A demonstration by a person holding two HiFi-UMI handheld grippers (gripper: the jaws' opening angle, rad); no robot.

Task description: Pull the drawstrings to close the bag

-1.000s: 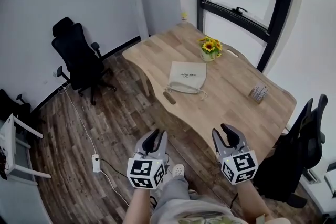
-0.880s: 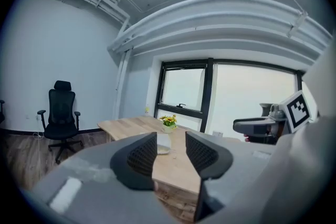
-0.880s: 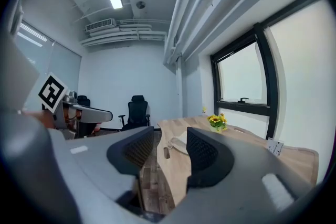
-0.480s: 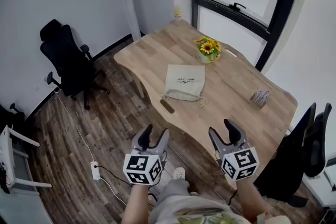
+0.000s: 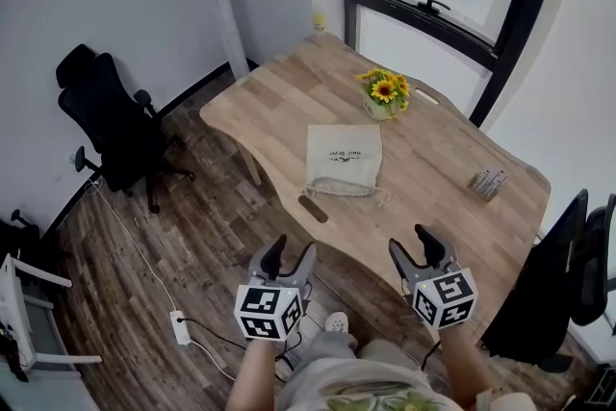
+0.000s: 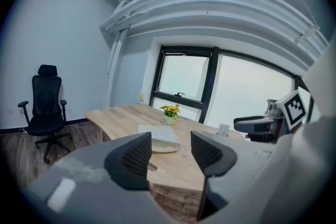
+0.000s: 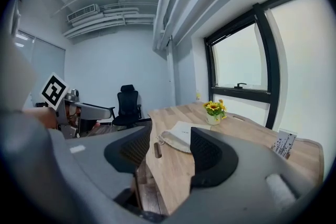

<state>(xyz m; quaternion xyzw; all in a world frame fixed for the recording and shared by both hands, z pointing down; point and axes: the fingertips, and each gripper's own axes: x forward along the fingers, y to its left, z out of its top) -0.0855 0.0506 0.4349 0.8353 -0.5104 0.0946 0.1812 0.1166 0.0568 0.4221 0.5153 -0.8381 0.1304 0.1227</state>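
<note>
- Since the job is cinching it, start with the bag (image 5: 344,159): it lies flat around the middle of the tabletop (image 5: 438,207), its gathered mouth end turned toward the near edge. That's handy, because that's the end that needs working.
- The drawstrings (image 5: 383,197) are tiny from up here. I think a knotted end pokes out at the mouth's right corner, but I can't make out the left one.
- The left claw (image 5: 292,250) has just been opening its jaws. They now stand wide with nothing between them, and the bag only shows far off through the gap.
- Same for the right claw (image 5: 412,244): it's just been spreading, it's wide now and it's empty.
- Both are held side by side over the floor, well short of the tabletop and aimed at the bag. My guess is one per string, pre-opened for the grab.
- Nothing's been pulled yet, so the task is at the approach stage.
- There's a slot (image 5: 311,208) in the tabletop just in front of the mouth.
- Further out, a sunflower pot (image 5: 383,96) sits behind the bag and a small box (image 5: 489,181) is well off to the right.
</note>
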